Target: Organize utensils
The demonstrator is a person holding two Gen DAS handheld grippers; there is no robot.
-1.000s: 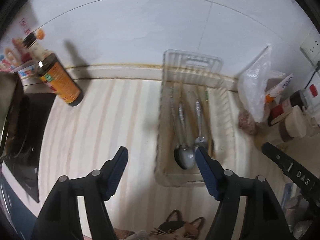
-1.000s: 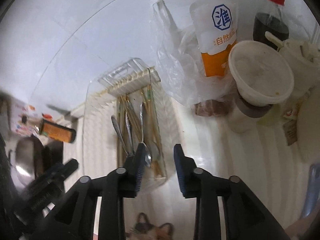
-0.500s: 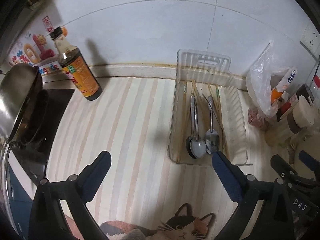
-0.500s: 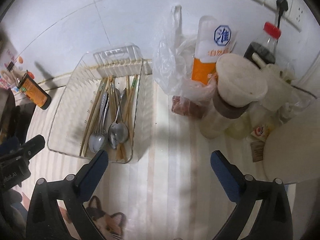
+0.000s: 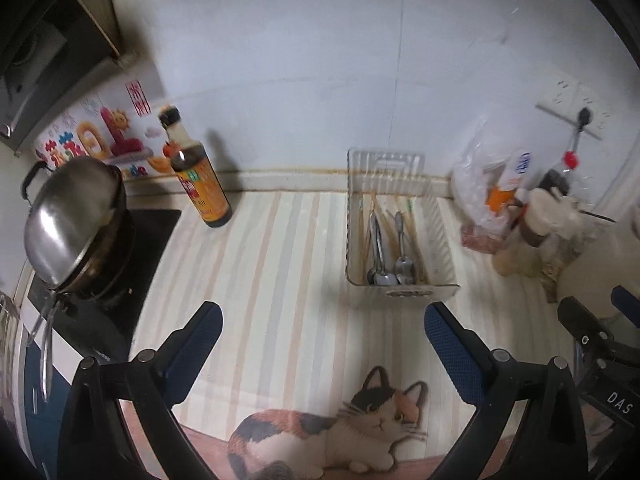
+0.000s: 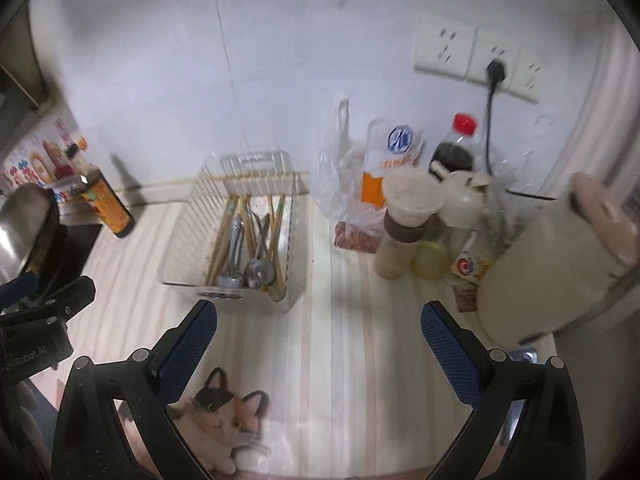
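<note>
Both the left claw (image 5: pixel 322 326) and right claw (image 6: pixel 319 325) hang spread apart above the striped counter (image 5: pixel 280 264), the clear tray (image 5: pixel 444 268) of spoons (image 5: pixel 386 276) near the far wall.

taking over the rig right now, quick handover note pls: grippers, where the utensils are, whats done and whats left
Left gripper: open, holding nothing, above the striped counter.
Right gripper: open, holding nothing, just in front of the clear tray.
Utensils: the metal spoons and wooden chopsticks all lie inside the tray, bowls toward you, handles toward the wall.
Done: no utensil shows loose on the counter in either view.
Left: chopsticks and spoons lie mixed and partly crossed in the tray; sorting them may remain. The sauce bottle and wok stand to the left, jars and bags to the right.
</note>
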